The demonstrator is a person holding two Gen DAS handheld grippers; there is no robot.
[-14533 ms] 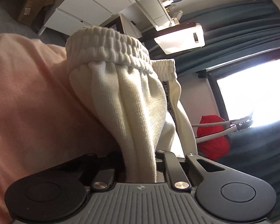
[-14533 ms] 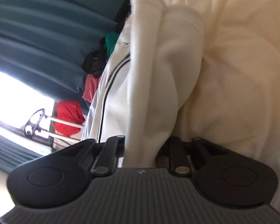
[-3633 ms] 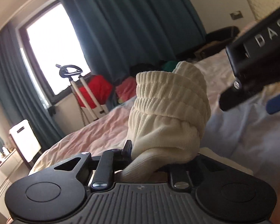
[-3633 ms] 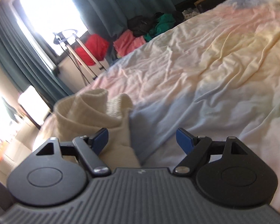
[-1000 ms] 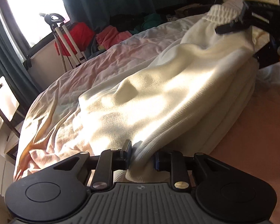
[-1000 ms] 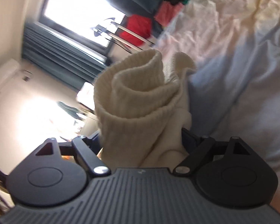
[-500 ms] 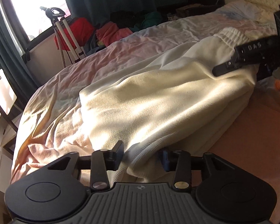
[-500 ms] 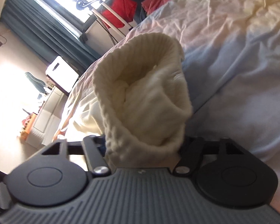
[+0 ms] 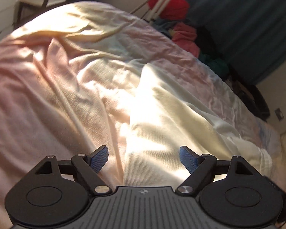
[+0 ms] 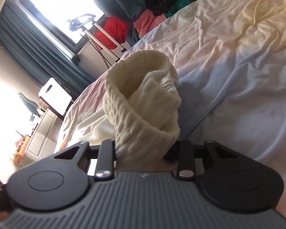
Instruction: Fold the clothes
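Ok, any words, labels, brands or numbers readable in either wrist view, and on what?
No readable text in either view.
Left emblem on the left-view grey housing: too small to read.
Right emblem on the right-view grey housing: too small to read.
Cream trousers: no label showing.

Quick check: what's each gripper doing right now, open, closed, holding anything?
Left gripper: jaws have just opened, nothing gripped; cream garment lies on the bed below.
Right gripper: jaws have just closed on the garment's ribbed waistband.
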